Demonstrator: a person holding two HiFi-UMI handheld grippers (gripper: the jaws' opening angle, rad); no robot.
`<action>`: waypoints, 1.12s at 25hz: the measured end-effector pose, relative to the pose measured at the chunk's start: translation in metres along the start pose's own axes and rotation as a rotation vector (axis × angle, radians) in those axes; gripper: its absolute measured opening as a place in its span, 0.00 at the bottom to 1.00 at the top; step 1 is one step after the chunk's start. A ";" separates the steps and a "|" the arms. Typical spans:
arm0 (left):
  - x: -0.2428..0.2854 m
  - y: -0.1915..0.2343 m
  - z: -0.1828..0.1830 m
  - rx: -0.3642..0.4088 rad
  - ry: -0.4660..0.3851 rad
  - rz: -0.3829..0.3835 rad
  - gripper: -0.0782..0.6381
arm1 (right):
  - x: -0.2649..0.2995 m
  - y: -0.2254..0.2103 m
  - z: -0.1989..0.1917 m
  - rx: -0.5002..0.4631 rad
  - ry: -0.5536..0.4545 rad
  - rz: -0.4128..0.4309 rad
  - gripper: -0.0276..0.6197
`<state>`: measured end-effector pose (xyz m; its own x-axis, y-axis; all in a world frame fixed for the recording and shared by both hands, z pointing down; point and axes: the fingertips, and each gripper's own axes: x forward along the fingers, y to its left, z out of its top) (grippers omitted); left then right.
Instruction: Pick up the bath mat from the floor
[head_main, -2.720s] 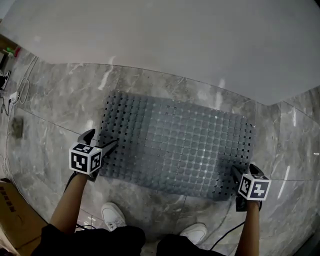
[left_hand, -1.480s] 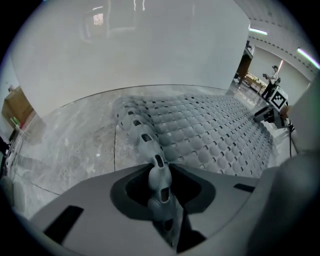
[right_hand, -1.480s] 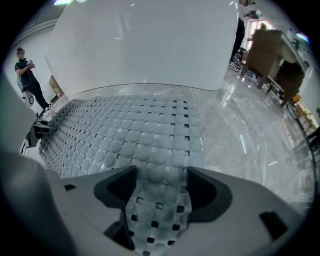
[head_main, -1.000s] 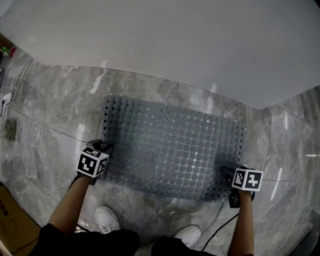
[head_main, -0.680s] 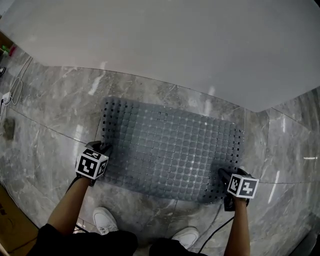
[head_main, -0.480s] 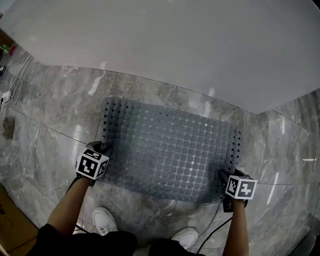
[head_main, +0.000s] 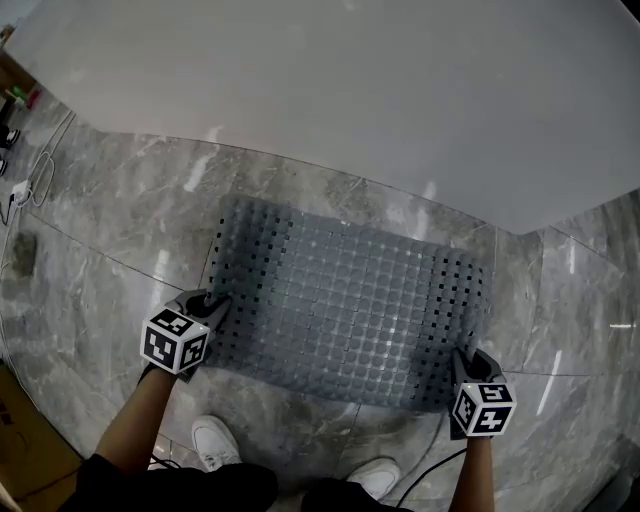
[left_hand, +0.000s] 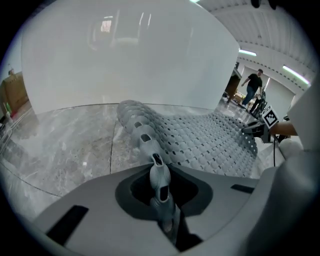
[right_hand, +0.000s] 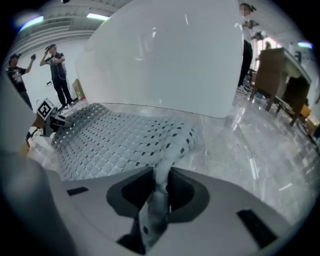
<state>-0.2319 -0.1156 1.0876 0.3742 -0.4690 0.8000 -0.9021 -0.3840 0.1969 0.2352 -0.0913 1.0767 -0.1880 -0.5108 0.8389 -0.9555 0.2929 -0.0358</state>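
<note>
Head view: mat lying on floor, near edge curling up. L gripper at near-left corner, R gripper at near-right.
L gripper view: jaws just been closing, clamping mat edge.
R gripper view: jaws just been closing, pinching mat corner.
Risk: thin floppy edge slipping out as wt loads, since both are gripping only the rim.

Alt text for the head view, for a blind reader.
The left gripper and right gripper, jaws having just closed further, each clamp a near corner of a grey perforated mat on a marble floor. White shoes show below.
</note>
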 end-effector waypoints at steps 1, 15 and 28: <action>-0.006 -0.003 0.004 -0.002 -0.024 -0.009 0.18 | -0.004 0.003 0.004 -0.010 -0.019 0.001 0.19; -0.133 -0.081 0.117 0.012 -0.229 -0.092 0.17 | -0.127 0.062 0.100 -0.004 -0.182 0.058 0.16; -0.361 -0.192 0.310 0.095 -0.288 -0.097 0.16 | -0.404 0.045 0.243 0.064 -0.272 0.021 0.16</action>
<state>-0.1269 -0.1191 0.5857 0.5150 -0.6272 0.5843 -0.8404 -0.5038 0.1998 0.2133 -0.0678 0.6040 -0.2537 -0.7062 0.6610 -0.9616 0.2582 -0.0932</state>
